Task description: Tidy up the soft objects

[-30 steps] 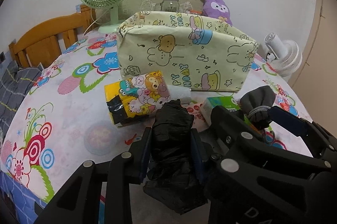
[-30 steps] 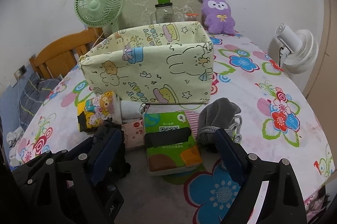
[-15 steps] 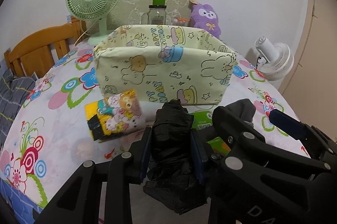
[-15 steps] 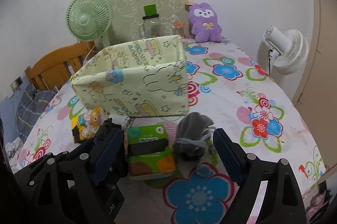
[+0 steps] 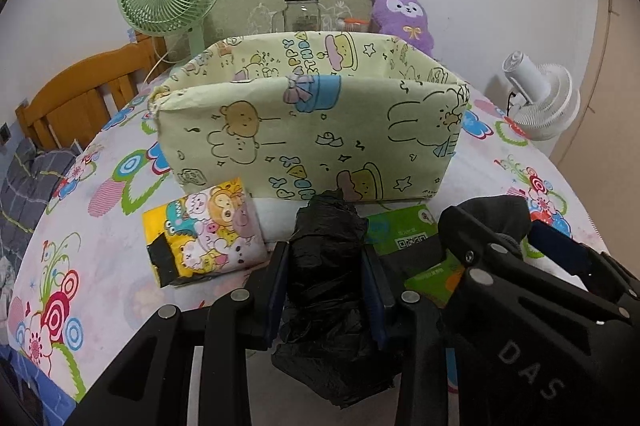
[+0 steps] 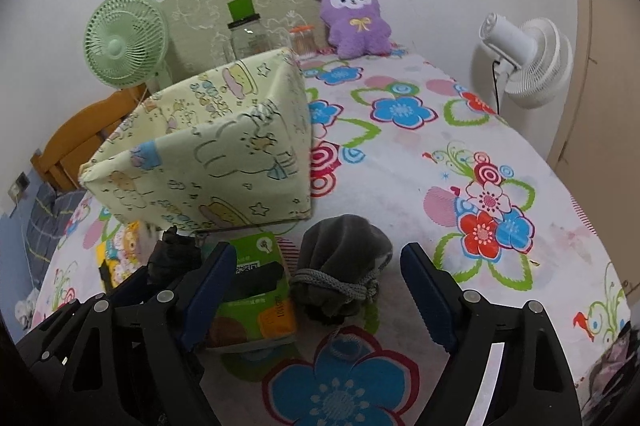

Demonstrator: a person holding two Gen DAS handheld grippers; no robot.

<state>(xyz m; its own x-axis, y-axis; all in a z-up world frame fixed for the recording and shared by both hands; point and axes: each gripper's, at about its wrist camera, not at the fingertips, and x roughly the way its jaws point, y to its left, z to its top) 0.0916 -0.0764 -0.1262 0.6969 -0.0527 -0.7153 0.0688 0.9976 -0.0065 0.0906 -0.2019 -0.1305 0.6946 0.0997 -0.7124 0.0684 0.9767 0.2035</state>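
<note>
The left hand-held gripper (image 5: 326, 290) pinches a crumpled black plastic bag bundle (image 5: 326, 266), raised before the open pale-yellow cartoon-print fabric box (image 5: 308, 134), likely for dropping in. The right hand-held gripper (image 6: 316, 286), jaws wide and just closing, brackets a grey drawstring fabric pouch (image 6: 344, 266) lying untouched on the flowered bench (image 6: 440, 162).

Right claw (image 6: 320, 290) closing, astride grey drawstring pouch (image 6: 344, 262); pads clear.
</note>
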